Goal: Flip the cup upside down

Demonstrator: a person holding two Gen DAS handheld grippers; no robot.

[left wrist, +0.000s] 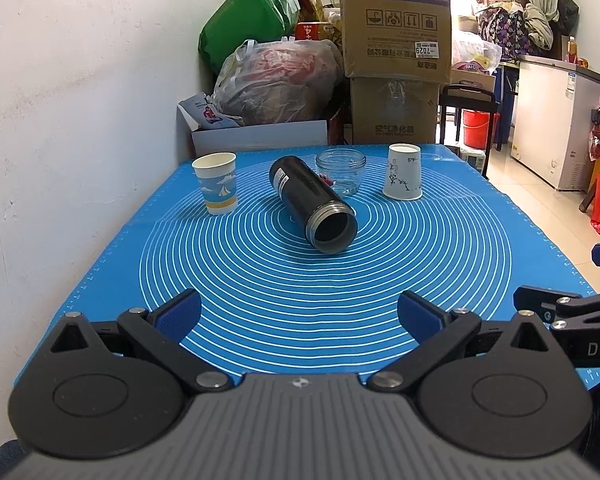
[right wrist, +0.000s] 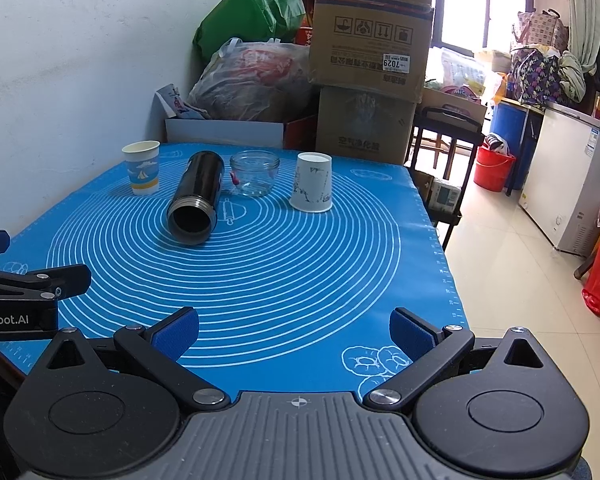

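**Both tools idle, no cup gripped yet**

So, pre-grasp stage, I judge: nothing is held. Left tool has its fingers spread wide with nothing between them, hovering low over the near edge of the blue mat on the desk. Right tool is likewise spread and holding nothing, just beside the left one, aimed the same way.

The likely target, the upright paper cup with sailboat print, stands at the far left of the mat, mouth up, near the wall. Another white paper cup at far right is already mouth down. Between them a black thermos lies on its side, open mouth toward the cameras, and a glass jar stands behind it.

Next move probably calls for reaching forward-left past the thermos, closing on the cup's wall gently so the paper does not crush, then lifting and rotating it over.
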